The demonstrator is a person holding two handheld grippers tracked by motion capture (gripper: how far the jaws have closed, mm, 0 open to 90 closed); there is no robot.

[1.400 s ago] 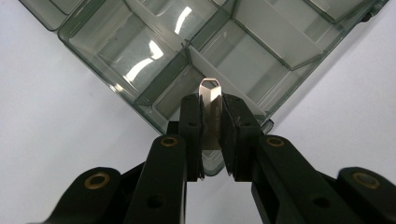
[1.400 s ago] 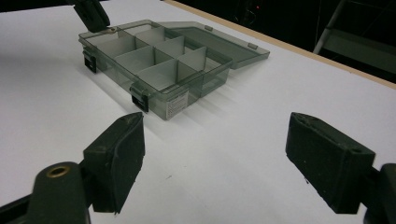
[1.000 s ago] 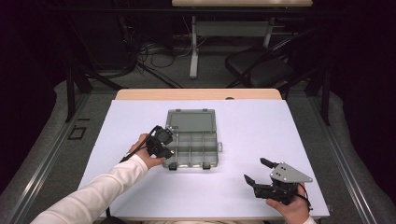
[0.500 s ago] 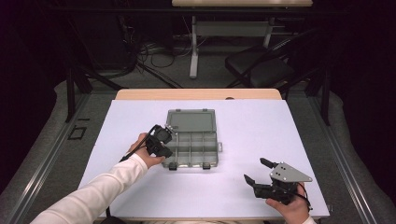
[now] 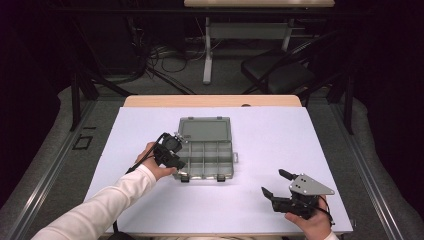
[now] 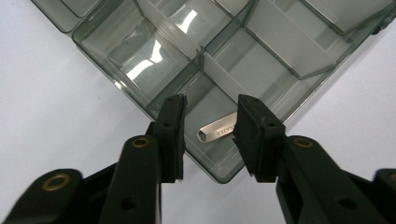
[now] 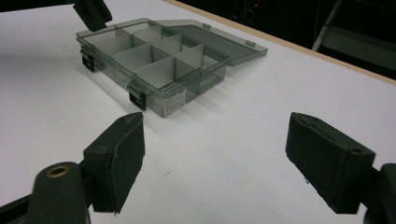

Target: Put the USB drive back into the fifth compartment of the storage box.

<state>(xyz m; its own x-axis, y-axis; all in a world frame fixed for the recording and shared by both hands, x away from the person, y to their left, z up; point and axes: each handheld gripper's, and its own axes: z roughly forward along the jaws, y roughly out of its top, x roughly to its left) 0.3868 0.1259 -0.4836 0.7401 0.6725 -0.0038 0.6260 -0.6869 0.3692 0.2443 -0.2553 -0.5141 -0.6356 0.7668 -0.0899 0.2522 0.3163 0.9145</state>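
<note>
We see a white sheet (image 5: pixel 280 150) covering a wooden table (image 5: pixel 212 101), with a dark room behind it: a black chair (image 5: pixel 280 72), a tangle of cables (image 5: pixel 165 57) on the floor and the pale leg of another table (image 5: pixel 207 50).

On the sheet lies a smoky clear plastic box (image 5: pixel 206 155) with dividers, its lid (image 5: pixel 204 129) folded open and flat behind it. From the high view its compartments are hard to read. In the left gripper view a small silver metal piece (image 6: pixel 217 131), perhaps a USB stick, lies in the near corner compartment, its far end hidden behind a jaw.

The left gripper (image 6: pixel 208 126) hovers over that corner, jaws released and apart, the metal piece between them but ungrasped. The right gripper (image 5: pixel 275 184) rests well apart near the table's front right, jaws spread wide and holding nothing, pointing toward the box.
</note>
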